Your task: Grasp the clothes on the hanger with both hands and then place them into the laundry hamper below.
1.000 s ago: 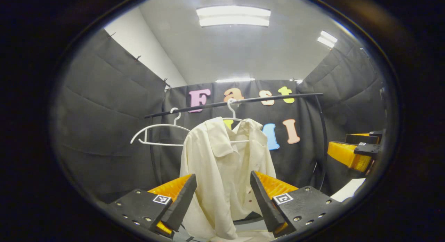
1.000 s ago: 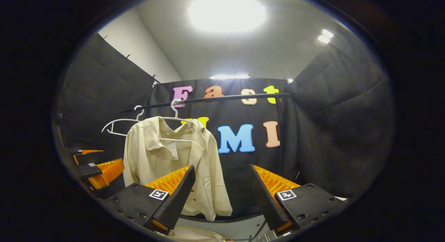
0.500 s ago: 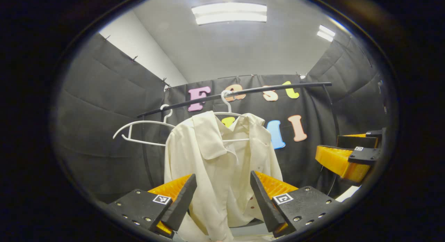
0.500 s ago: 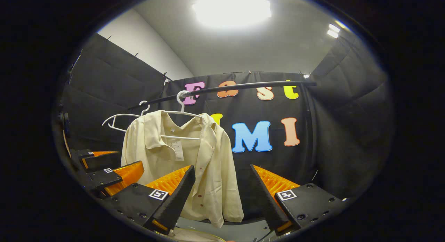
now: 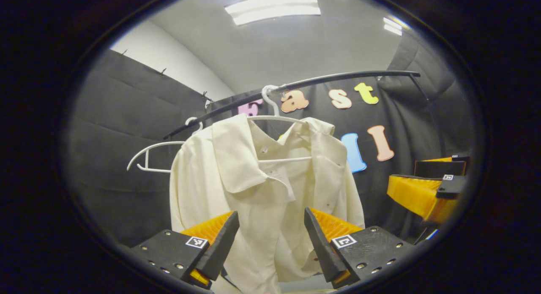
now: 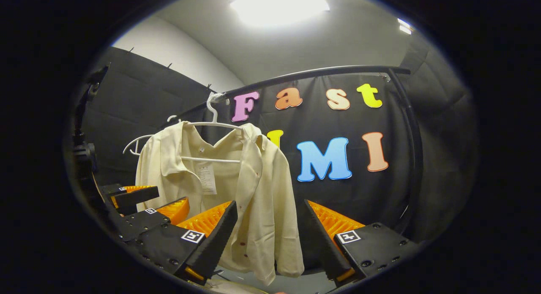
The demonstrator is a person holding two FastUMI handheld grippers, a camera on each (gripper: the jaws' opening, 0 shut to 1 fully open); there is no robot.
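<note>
A cream collared shirt (image 5: 270, 188) hangs unbuttoned on a white hanger (image 5: 274, 116) hooked over a black rail (image 5: 338, 76). My left gripper (image 5: 270, 243) is open, just short of the shirt's front, with the cloth seen between its fingers. In the right gripper view the same shirt (image 6: 258, 192) hangs left of centre on its hanger (image 6: 213, 121). My right gripper (image 6: 270, 243) is open, and the shirt's right edge shows in the gap between its fingers. The left gripper (image 6: 143, 203) shows at the lower left of that view, and the right gripper (image 5: 427, 188) shows at the right of the left gripper view.
A second, bare white hanger (image 5: 148, 156) hangs on the rail to the shirt's left. The rail bends down into an upright post (image 6: 412, 150) at the right. Black cloth walls close the booth on three sides. A pale curved rim (image 6: 228, 285) shows at the bottom edge.
Both grippers have moved closer to the shirt and risen toward the rail; the shirt looks larger in both views. Both stay open.
</note>
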